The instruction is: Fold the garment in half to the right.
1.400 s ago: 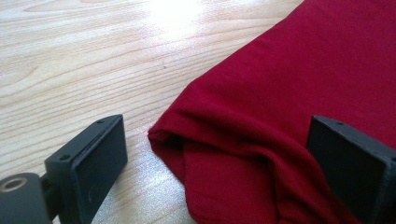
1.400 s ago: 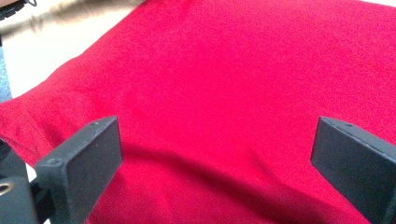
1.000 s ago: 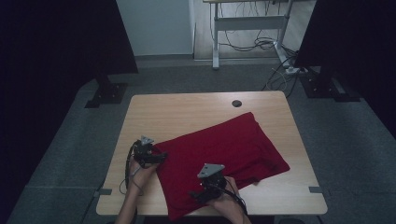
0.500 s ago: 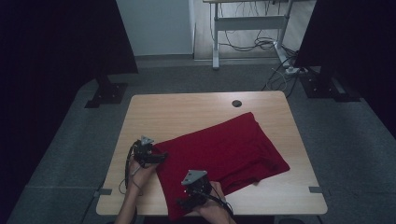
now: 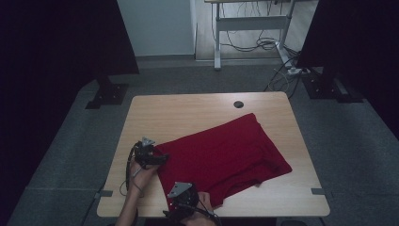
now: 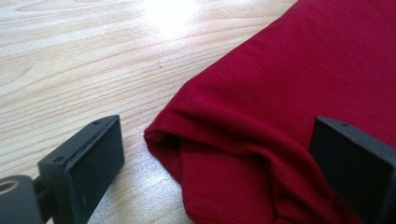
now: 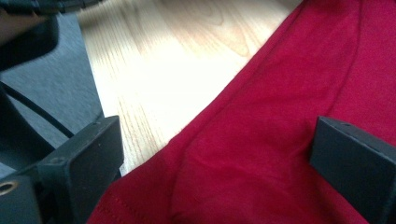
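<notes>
Right tongs (image 5: 181,200) slid leftward over soft, rumpled red cloth (image 5: 221,153).

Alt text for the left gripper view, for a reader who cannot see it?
A folded corner of a red cloth lies on a pale wooden table, between the spread black jaws of the left gripper. One jaw stands over bare wood, the other over the cloth.
</notes>
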`<state>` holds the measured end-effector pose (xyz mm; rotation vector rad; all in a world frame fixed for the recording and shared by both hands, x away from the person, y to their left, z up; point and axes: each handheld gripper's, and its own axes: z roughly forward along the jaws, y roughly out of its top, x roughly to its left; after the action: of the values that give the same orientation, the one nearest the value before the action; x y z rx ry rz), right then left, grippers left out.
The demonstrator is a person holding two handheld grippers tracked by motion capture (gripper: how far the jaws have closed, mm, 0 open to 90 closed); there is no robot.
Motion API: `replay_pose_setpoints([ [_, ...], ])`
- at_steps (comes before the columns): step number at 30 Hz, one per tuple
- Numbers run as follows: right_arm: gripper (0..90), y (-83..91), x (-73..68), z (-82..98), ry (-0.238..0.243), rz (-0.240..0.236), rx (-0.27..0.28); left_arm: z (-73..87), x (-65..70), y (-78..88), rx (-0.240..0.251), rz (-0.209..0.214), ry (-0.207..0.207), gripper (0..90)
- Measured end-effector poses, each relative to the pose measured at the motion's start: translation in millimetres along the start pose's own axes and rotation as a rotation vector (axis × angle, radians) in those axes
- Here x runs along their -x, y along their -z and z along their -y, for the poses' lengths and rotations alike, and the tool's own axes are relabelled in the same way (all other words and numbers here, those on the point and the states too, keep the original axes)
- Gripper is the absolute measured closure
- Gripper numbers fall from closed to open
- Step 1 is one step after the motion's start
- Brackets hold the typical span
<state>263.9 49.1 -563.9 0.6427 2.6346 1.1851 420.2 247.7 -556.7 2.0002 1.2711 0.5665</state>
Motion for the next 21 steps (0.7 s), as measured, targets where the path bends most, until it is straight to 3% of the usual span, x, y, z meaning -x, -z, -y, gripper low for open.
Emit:
replay_pose_setpoints([
  [4,3.2,-3.1,-3.6,0.2,0.014,0.028,-0.023,0.2,0.3,0.2,0.003,0.005,-0.007,6.2],
  [5,3.2,0.0,-3.0,-0.8,0.012,0.056,-0.036,0.2,0.3,0.2,0.003,0.005,-0.007,6.2],
  [6,16.5,0.0,-3.0,-0.8,0.012,0.056,-0.036,0.2,0.3,0.2,0.003,0.005,-0.007,6.2],
  [7,16.5,0.0,-3.0,-0.8,0.012,0.056,-0.036,1.7,1.7,3.1,0.028,0.033,-0.033,6.2],
  [8,16.5,0.0,-3.0,-0.8,0.012,0.056,-0.036,1.7,1.7,3.1,0.028,0.033,-0.033,20.3],
  [9,44.5,9.5,9.5,-2.4,0.017,0.050,-0.056,2.8,3.9,5.0,0.050,0.049,-0.033,20.3],
  [10,60.1,13.1,17.5,-1.5,0.014,0.052,-0.054,3.5,5.5,6.3,0.059,0.066,-0.036,38.0],
  [11,60.1,13.1,17.5,-1.5,0.014,0.052,-0.054,3.5,5.5,6.3,0.059,0.066,-0.036,48.7],
  [12,65.8,14.1,19.3,-1.6,0.010,0.057,-0.058,4.1,9.2,7.1,0.066,0.100,-0.021,48.7],
  [13,65.8,14.1,19.3,-1.6,0.010,0.057,-0.058,4.1,9.2,7.1,0.066,0.100,-0.021,67.5],
  [14,65.8,15.4,20.7,-2.3,0.012,0.065,-0.070,4.1,9.2,7.1,0.066,0.100,-0.021,67.5],
  [15,72.5,15.4,20.7,-2.3,0.012,0.065,-0.070,4.1,11.3,7.3,0.063,0.126,-0.004,67.5],
  [16,72.5,15.4,20.7,-2.3,0.012,0.065,-0.070,4.1,11.3,7.3,0.063,0.126,-0.004,75.3],
  [21,76.6,16.7,26.0,0.2,0.029,0.039,-0.054,5.8,10.1,8.1,0.069,0.138,0.012,77.0],
])
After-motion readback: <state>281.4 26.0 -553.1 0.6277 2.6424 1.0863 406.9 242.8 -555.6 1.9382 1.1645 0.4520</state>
